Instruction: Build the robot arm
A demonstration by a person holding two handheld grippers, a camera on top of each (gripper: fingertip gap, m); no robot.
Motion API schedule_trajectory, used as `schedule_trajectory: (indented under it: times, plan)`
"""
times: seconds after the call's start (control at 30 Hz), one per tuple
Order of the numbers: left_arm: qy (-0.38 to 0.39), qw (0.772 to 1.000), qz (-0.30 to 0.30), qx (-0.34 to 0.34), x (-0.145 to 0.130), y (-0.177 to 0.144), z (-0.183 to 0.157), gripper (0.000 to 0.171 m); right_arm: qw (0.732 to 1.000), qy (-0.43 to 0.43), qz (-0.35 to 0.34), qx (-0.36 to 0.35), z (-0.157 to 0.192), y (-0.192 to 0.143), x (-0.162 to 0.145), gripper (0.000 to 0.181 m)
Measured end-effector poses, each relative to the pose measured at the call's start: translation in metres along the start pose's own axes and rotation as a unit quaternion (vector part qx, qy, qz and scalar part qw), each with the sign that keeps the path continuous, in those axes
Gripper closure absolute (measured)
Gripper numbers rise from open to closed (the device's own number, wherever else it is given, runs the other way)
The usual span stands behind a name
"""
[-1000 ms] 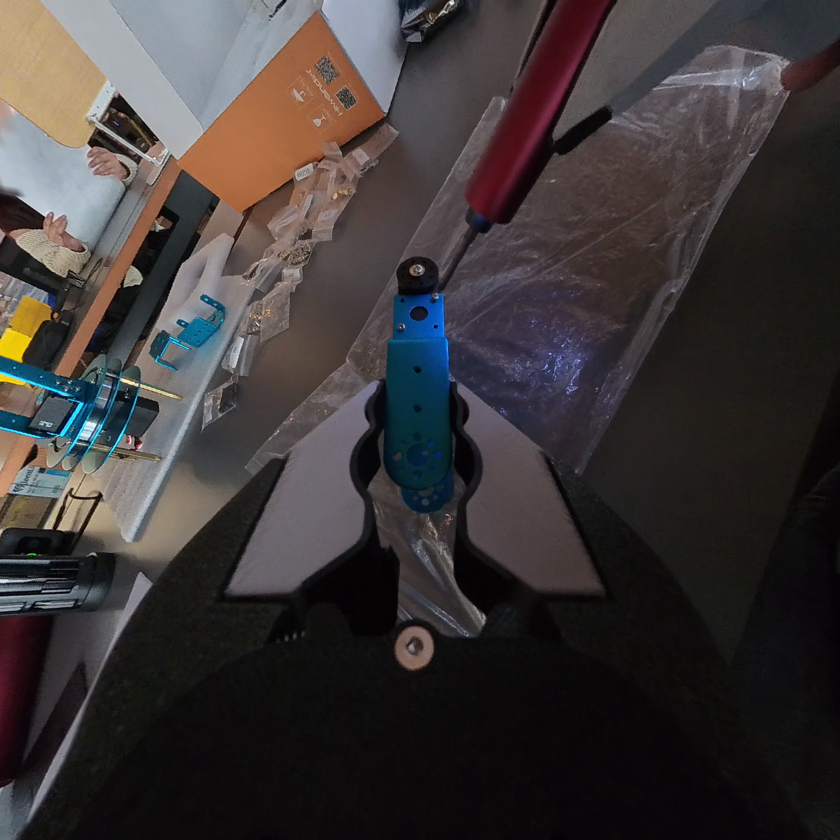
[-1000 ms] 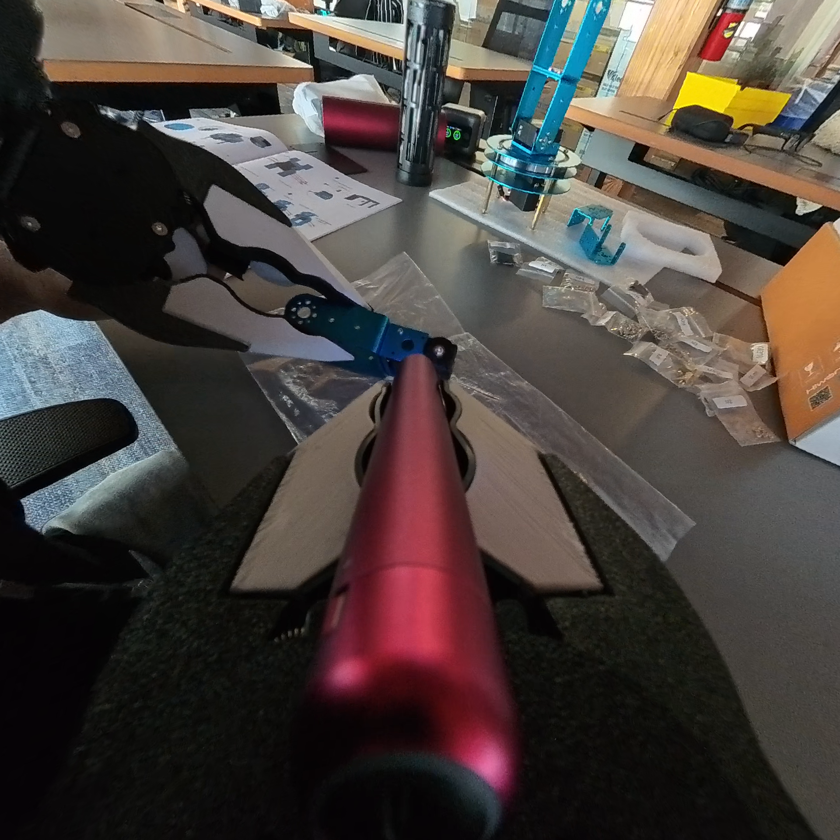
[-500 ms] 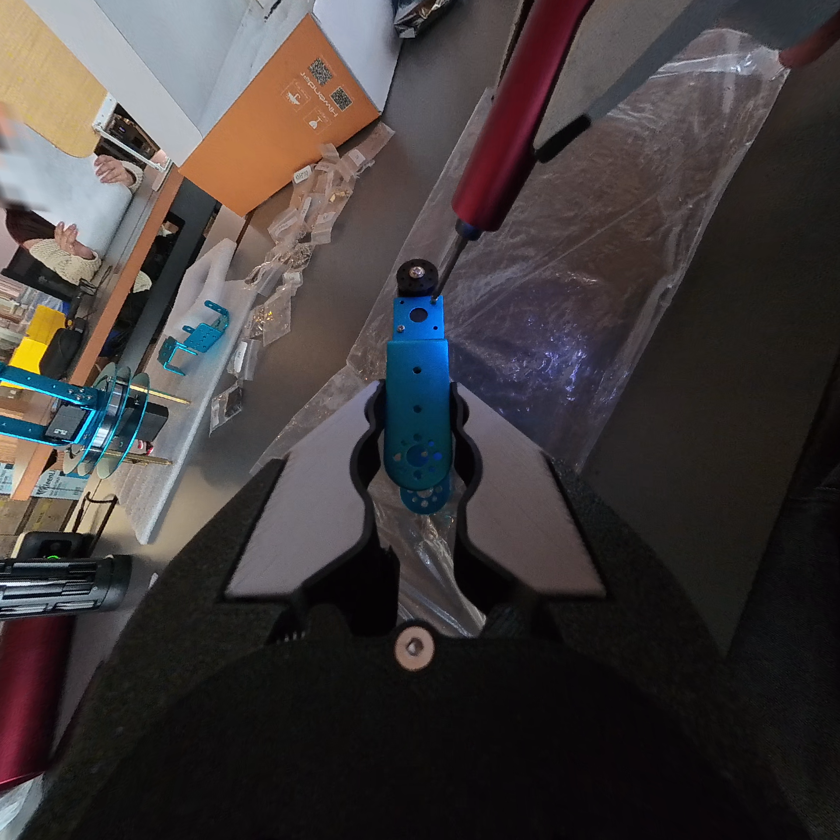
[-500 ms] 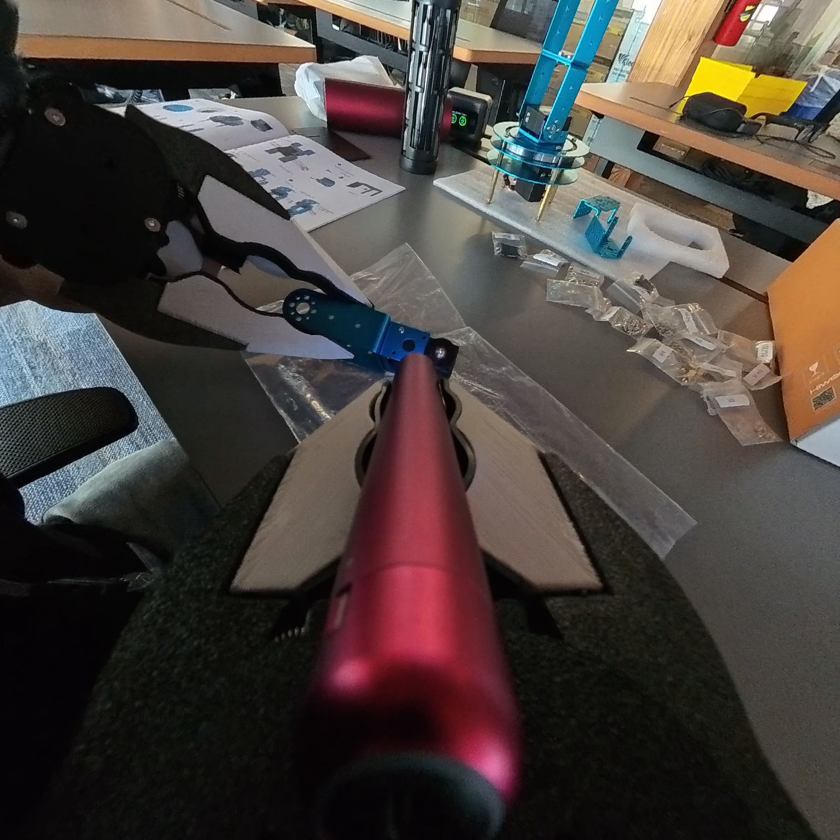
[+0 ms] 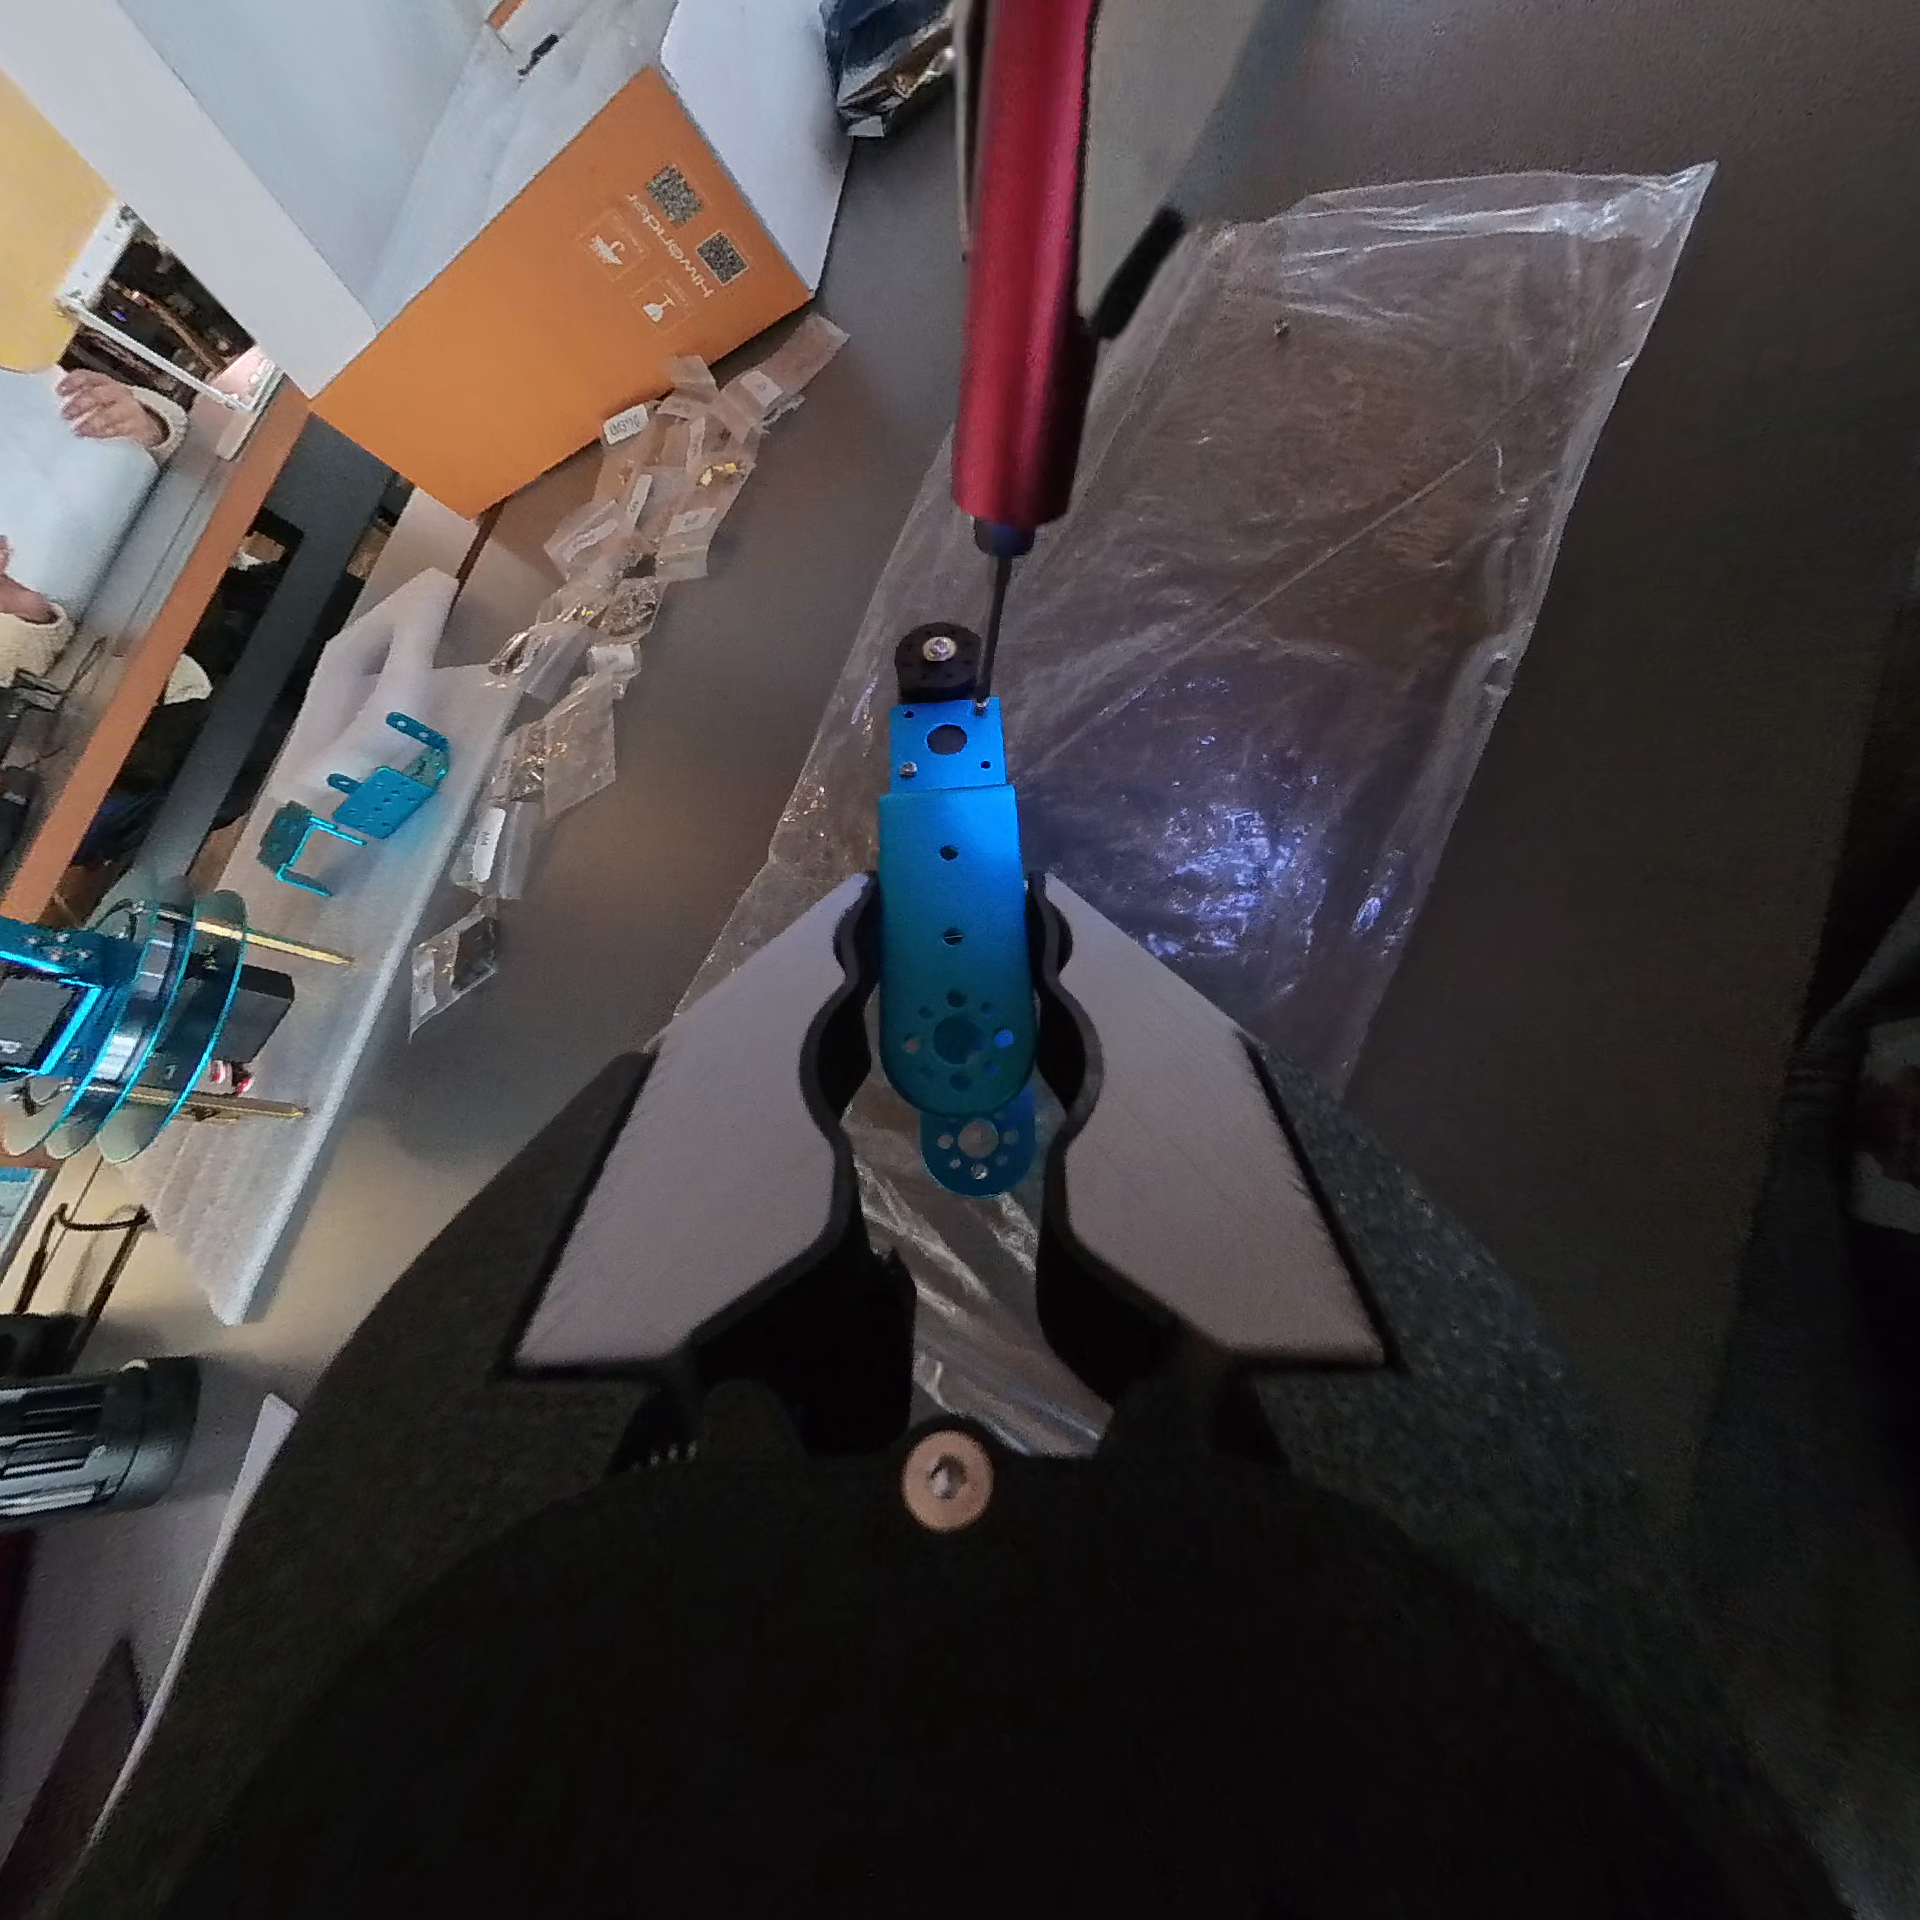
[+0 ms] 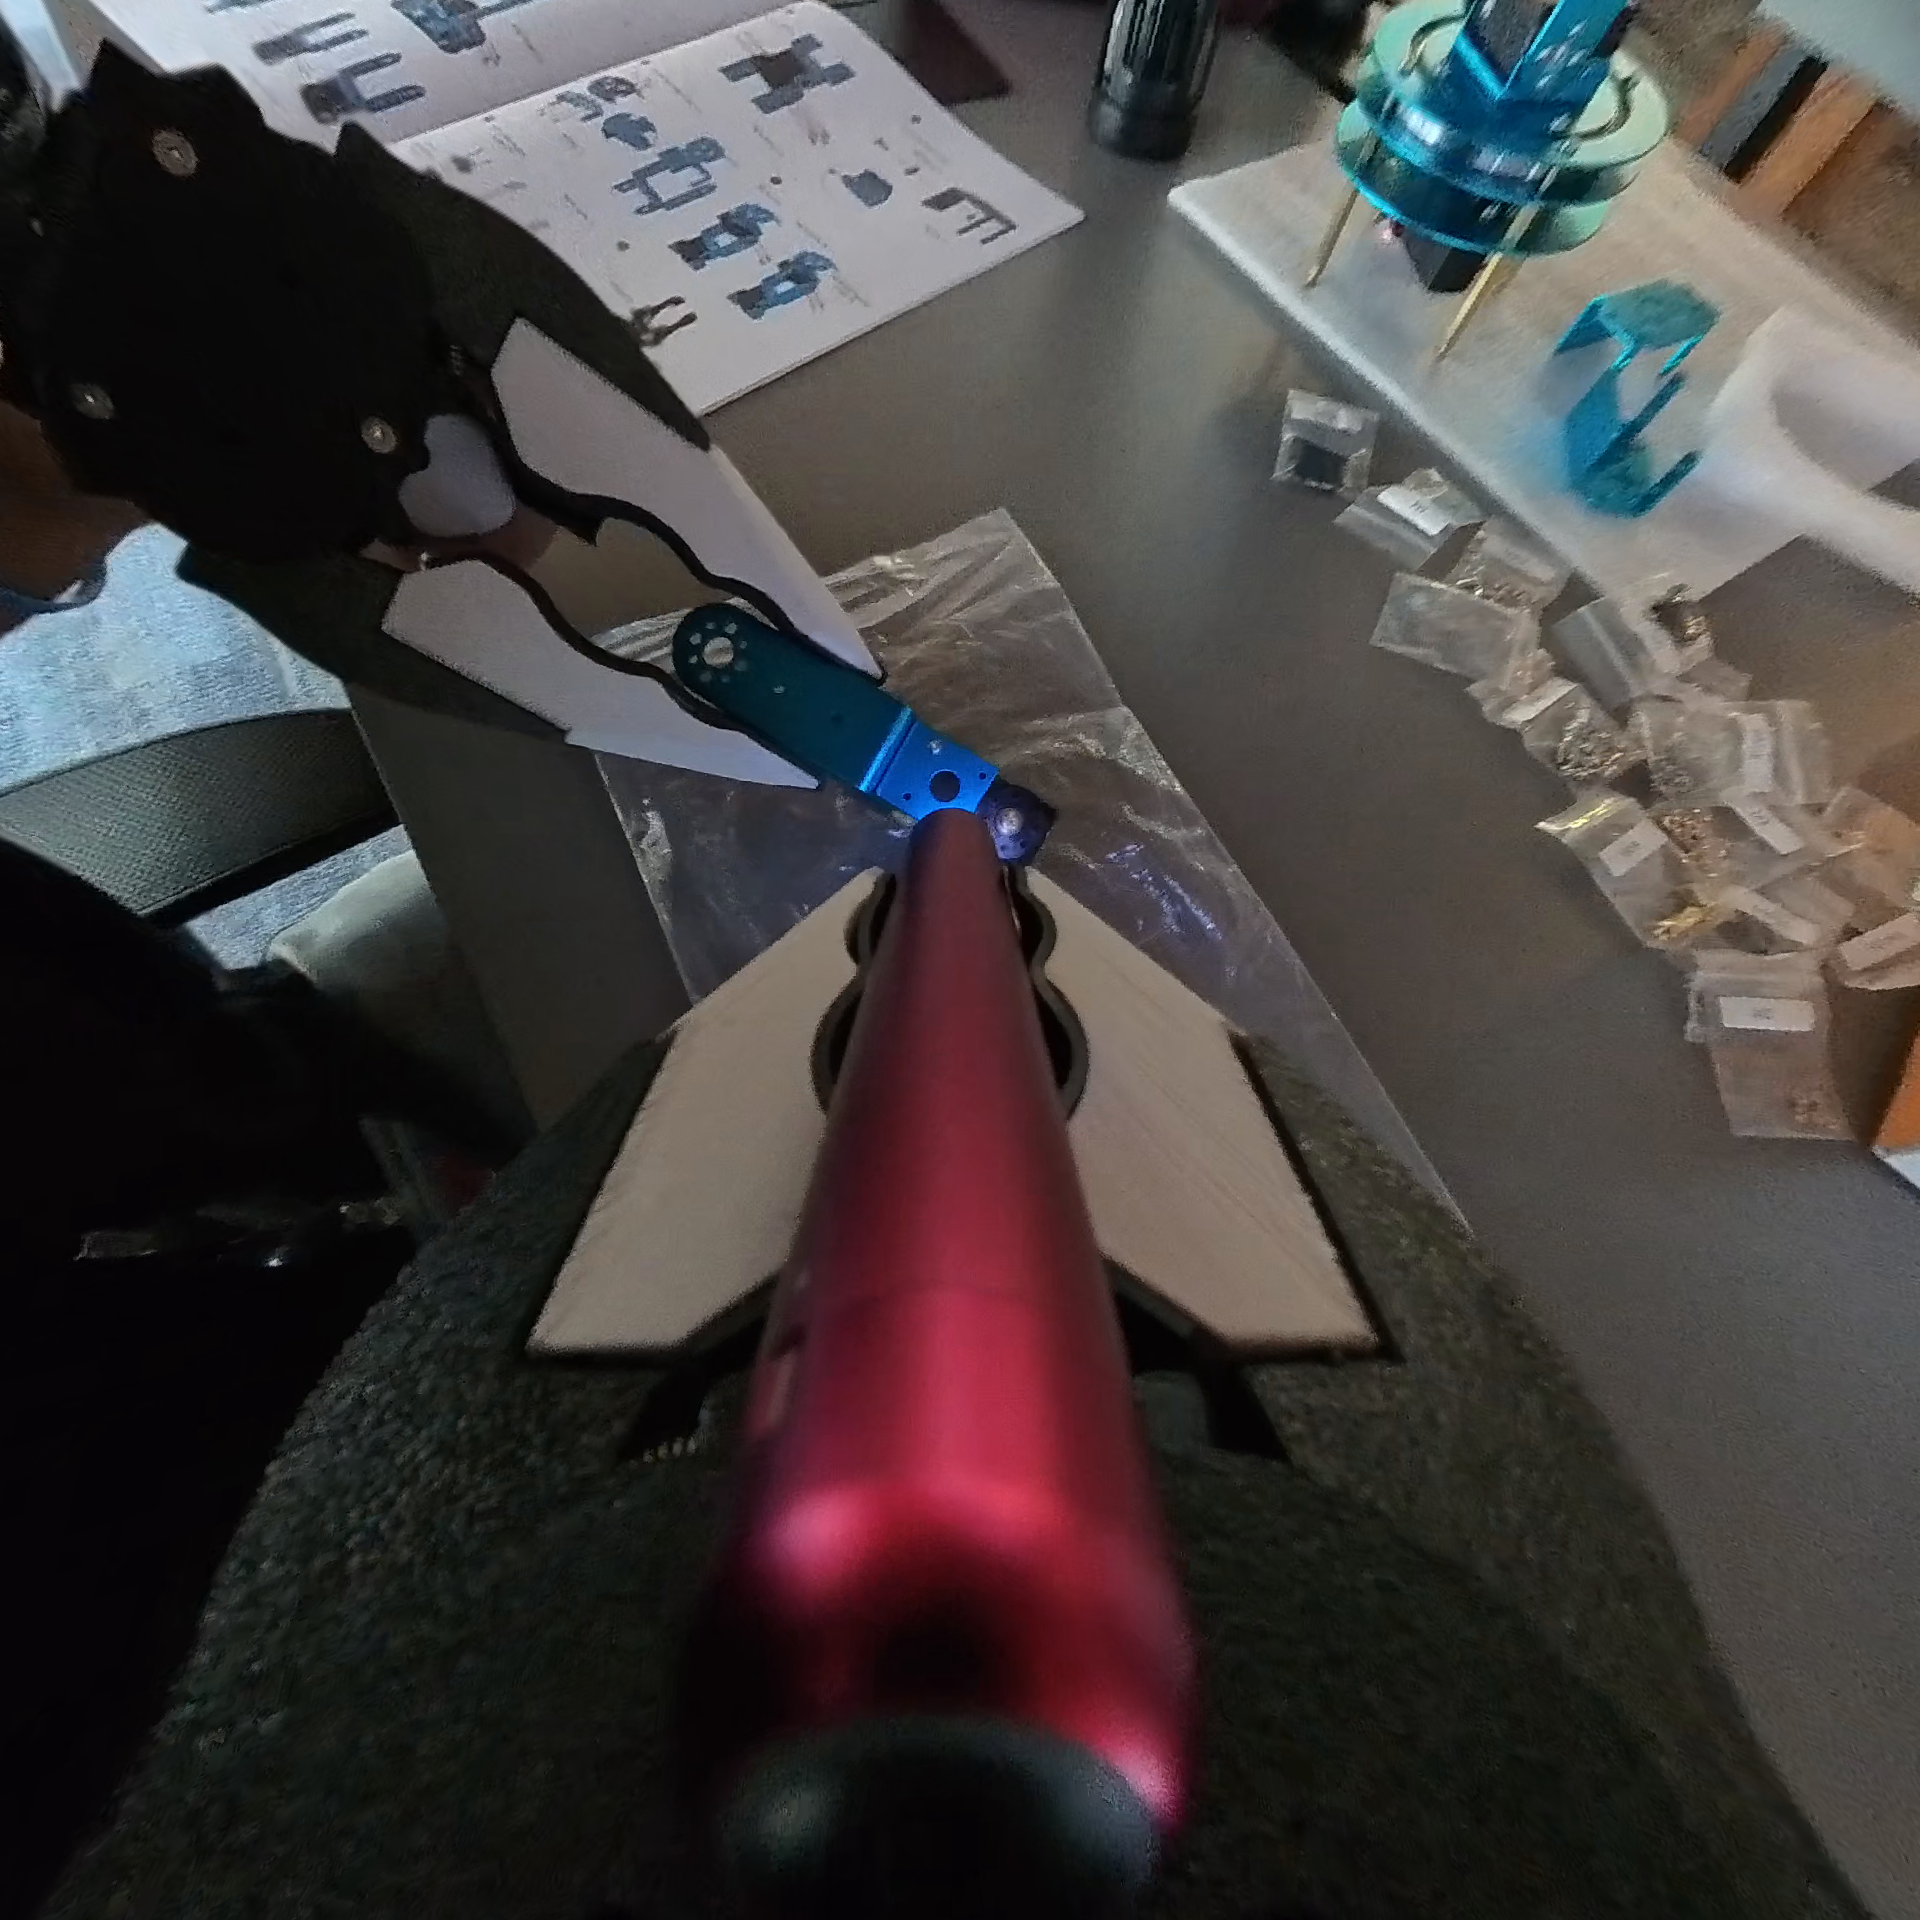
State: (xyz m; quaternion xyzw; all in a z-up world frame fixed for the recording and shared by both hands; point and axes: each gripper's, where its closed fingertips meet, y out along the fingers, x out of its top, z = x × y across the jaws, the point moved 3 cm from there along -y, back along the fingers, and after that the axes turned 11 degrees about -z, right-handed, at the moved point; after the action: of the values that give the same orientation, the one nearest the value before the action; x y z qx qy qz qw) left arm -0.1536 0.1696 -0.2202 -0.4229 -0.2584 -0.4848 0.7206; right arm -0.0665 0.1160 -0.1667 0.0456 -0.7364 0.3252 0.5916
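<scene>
At frame centre, the left gripper [image 5: 951,935] pinches the blue bracket [image 5: 954,935] above the plastic bag [image 5: 1351,644], evidently steadying it, while the right gripper [image 6: 945,914] clamps the red screwdriver [image 6: 935,1299], tip on a corner screw [image 5: 983,704].

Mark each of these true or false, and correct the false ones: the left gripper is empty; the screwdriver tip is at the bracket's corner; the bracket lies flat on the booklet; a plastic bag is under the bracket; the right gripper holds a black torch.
1. The left gripper is empty. False: it is shut on the blue bracket.
2. The tip of the red screwdriver is at a corner of the bracket. True.
3. The bracket lies flat on the booklet. False: it is held above the plastic bag.
4. The bag lies on the table below the bracket. True.
5. The right gripper holds a black torch. False: it is shut on the screwdriver.
</scene>
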Motion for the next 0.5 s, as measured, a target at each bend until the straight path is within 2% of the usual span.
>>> schedule_trajectory:
  times: [0.2, 0.5]
  plan:
    - [-0.01, 1.0, 0.006, -0.009, -0.001, 0.0, 0.002, 0.146, 0.999, -0.022, 0.043, -0.001, 0.002, 0.005, 0.008, 0.159]
    - [-0.02, 1.0, 0.007, -0.008, -0.002, 0.001, 0.003, 0.145, 0.997, 0.013, 0.073, -0.033, 0.004, 0.011, 0.014, 0.16]
